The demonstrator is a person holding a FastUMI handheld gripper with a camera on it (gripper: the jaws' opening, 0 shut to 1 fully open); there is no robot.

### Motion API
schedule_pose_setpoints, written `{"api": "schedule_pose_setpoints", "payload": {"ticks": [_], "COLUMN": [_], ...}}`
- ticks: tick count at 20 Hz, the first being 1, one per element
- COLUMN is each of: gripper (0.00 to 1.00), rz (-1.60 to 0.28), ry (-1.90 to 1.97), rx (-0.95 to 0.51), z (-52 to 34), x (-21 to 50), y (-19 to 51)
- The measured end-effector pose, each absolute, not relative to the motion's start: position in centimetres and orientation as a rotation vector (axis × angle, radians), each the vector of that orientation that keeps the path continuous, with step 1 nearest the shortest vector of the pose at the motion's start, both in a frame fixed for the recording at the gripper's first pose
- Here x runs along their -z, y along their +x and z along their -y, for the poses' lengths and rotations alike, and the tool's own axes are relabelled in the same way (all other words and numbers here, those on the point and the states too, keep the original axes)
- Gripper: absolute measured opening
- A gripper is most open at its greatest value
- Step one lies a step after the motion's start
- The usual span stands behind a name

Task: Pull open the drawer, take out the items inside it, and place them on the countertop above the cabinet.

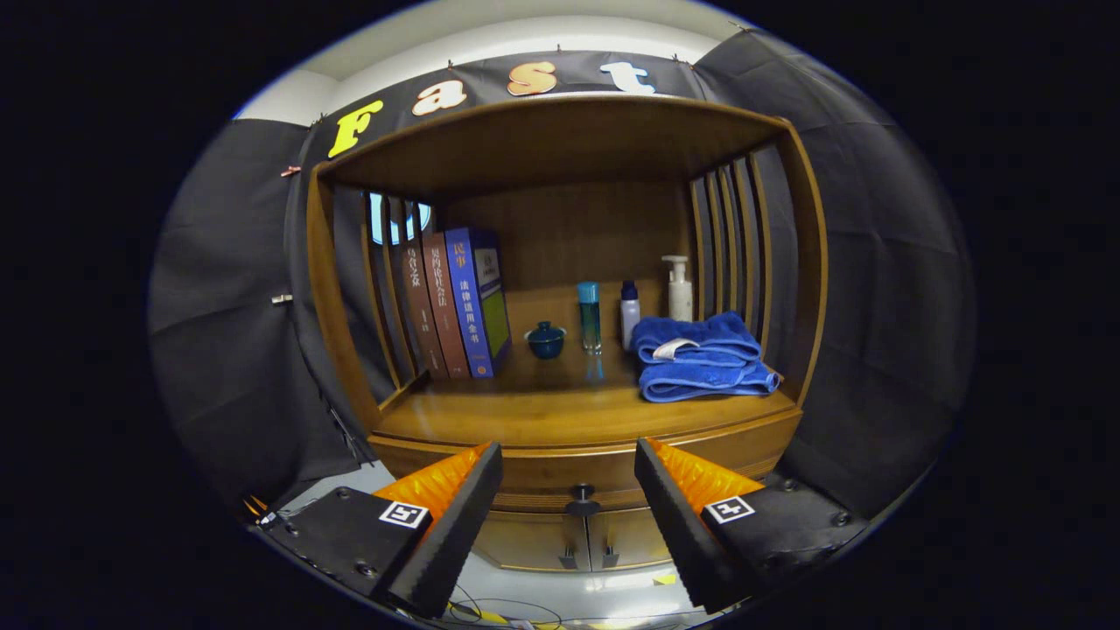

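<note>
Cabinet [560, 420] is standing ahead with its drawer [577, 477] looking closed, so by my reading nothing of the task is done yet: pulling, emptying and placing are all waiting. Its counter [525, 411] is already carrying books [455, 302], a folded blue towel [700, 359], bottles [630, 311] and a small lidded cup [545, 339]. Hand-held gripper [569, 499] is hovering with fingers spread apart, holding nothing, framing the drawer knob [582, 499], which is sitting between and beyond them.

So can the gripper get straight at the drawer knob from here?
Probably yes. The gripper is open, and the drawer knob sits between and just beyond its fingers with nothing in front of it. The drawer looks closed.
</note>
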State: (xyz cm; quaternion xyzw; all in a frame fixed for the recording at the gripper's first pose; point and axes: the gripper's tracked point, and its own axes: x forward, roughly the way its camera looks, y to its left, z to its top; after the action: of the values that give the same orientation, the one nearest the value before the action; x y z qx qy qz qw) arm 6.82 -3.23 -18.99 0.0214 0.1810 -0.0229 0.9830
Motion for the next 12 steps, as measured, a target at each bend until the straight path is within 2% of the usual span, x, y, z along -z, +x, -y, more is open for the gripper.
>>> {"api": "schedule_pose_setpoints", "payload": {"ticks": [12], "gripper": [0.99], "rz": [-0.562], "ry": [0.049], "rx": [0.096], "z": [4.2], "x": [30.8], "y": [11.1]}}
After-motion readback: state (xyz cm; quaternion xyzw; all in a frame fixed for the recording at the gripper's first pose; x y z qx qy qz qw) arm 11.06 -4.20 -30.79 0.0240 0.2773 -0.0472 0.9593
